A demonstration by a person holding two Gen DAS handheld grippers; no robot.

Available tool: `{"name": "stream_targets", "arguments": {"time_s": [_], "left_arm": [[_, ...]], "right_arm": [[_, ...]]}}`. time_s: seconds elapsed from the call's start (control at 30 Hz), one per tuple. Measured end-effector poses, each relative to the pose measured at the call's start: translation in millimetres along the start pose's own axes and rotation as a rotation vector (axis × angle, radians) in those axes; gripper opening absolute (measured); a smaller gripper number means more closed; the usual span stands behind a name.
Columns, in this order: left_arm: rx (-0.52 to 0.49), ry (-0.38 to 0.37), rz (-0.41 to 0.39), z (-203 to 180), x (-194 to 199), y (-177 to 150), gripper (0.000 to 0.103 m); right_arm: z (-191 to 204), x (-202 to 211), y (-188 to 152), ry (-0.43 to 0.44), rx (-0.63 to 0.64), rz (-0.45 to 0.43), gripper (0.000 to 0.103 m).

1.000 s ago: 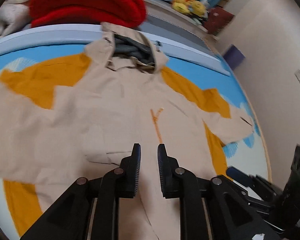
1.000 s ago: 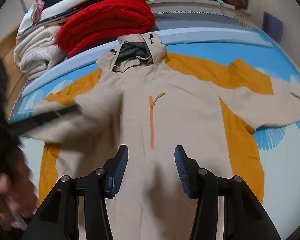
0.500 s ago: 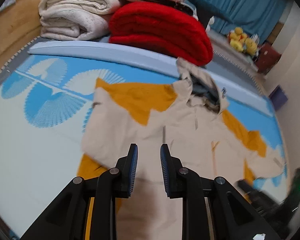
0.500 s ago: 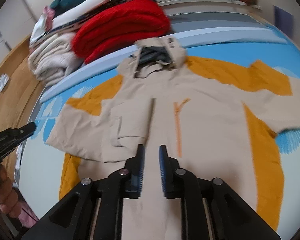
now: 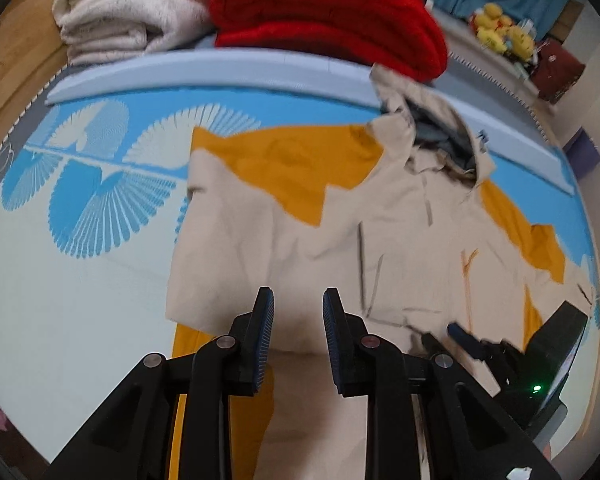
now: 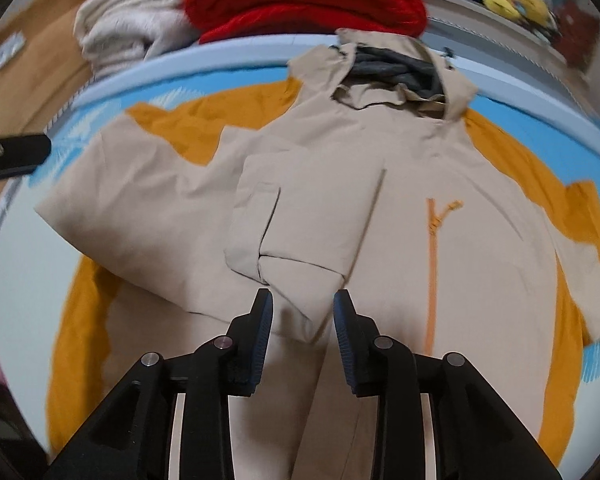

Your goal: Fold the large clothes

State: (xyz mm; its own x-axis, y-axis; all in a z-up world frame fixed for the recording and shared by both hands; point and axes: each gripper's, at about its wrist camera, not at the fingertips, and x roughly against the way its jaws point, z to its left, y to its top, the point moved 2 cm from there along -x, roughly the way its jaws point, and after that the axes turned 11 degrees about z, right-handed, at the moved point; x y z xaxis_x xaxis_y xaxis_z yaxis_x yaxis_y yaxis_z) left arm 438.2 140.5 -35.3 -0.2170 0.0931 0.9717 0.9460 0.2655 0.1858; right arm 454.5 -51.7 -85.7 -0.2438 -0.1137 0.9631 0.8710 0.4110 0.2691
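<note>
A beige and orange hooded jacket (image 5: 400,248) (image 6: 380,152) lies face up on a blue and white mat (image 5: 80,280). One sleeve (image 6: 300,220) is folded in over the chest, beside the orange zipper (image 6: 432,272). My left gripper (image 5: 298,294) hovers over the jacket's lower side with a narrow gap and nothing between its pads. My right gripper (image 6: 303,294) hangs just above the folded sleeve's cuff. Its jaws are opening, and the pads do not press the cloth. Each gripper shows at the edge of the other's view (image 5: 464,336) (image 6: 16,152).
Behind the mat's pale blue raised edge (image 5: 220,68) are a folded red blanket (image 5: 324,12) and cream blankets (image 5: 128,12). Yellow plush toys (image 5: 504,36) sit at the far right. Wooden floor (image 5: 8,60) borders the mat on the left.
The left view swung from the jacket's middle to its side. The right gripper's jaws narrowed, then widened again, as it sank toward the sleeve, which now lies folded over the chest.
</note>
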Motion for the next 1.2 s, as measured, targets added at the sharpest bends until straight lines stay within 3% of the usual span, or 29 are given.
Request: {"name": "stream_targets", "arguments": {"time_s": [0.13, 0.23, 0.33, 0.37, 0.4, 0.47, 0.53, 0.6, 0.73, 0.8, 0.87, 1.07, 1.1, 1.13, 1.17, 1.2], "left_arm": [[0.054, -0.015, 0.03, 16, -5, 5, 0.022], [0.076, -0.018, 0.027, 21, -4, 9, 0.026], [0.1, -0.012, 0.019, 27, -4, 11, 0.028], [0.107, -0.012, 0.019, 28, -4, 11, 0.028], [0.11, -0.012, 0.021, 28, -5, 11, 0.028], [0.114, -0.011, 0.022, 30, -5, 11, 0.028], [0.112, 0.001, 0.023, 30, -7, 10, 0.028], [0.11, 0.008, 0.03, 30, -10, 9, 0.029], [0.099, 0.009, 0.053, 26, -20, 6, 0.032], [0.098, 0.012, 0.064, 25, -26, 5, 0.034], [0.098, 0.018, 0.073, 26, -30, 5, 0.034], [0.117, 0.027, 0.084, 32, -37, 9, 0.034], [0.121, 0.025, 0.087, 33, -39, 11, 0.034], [0.123, 0.025, 0.089, 33, -40, 11, 0.034], [0.126, 0.027, 0.09, 33, -41, 12, 0.034], [0.127, 0.028, 0.091, 34, -42, 13, 0.034]], "right_arm": [[13, -21, 0, -0.106, 0.118, 0.026, 0.032], [4, -18, -1, -0.114, 0.113, -0.002, 0.008], [-34, 7, 1, 0.068, -0.104, -0.081, 0.004], [-59, 21, -2, 0.173, -0.246, -0.133, 0.004], [-76, 28, -7, 0.223, -0.335, -0.168, 0.004], [-114, 35, -24, 0.279, -0.55, -0.223, 0.004], [-144, 27, -43, 0.31, -0.724, -0.194, 0.004], [-157, 17, -56, 0.288, -0.79, -0.141, 0.005], [-171, -3, -64, 0.316, -0.81, -0.073, 0.011], [-178, -9, -65, 0.348, -0.821, -0.057, 0.025], [-179, -13, -63, 0.366, -0.821, -0.055, 0.061], [-187, -21, -52, 0.418, -0.798, -0.055, 0.062], [-190, -26, -50, 0.407, -0.799, -0.037, 0.061], [-193, -31, -49, 0.399, -0.804, -0.022, 0.052], [-195, -33, -51, 0.399, -0.81, -0.015, 0.028], [-198, -37, -51, 0.407, -0.816, -0.003, 0.024]]}}
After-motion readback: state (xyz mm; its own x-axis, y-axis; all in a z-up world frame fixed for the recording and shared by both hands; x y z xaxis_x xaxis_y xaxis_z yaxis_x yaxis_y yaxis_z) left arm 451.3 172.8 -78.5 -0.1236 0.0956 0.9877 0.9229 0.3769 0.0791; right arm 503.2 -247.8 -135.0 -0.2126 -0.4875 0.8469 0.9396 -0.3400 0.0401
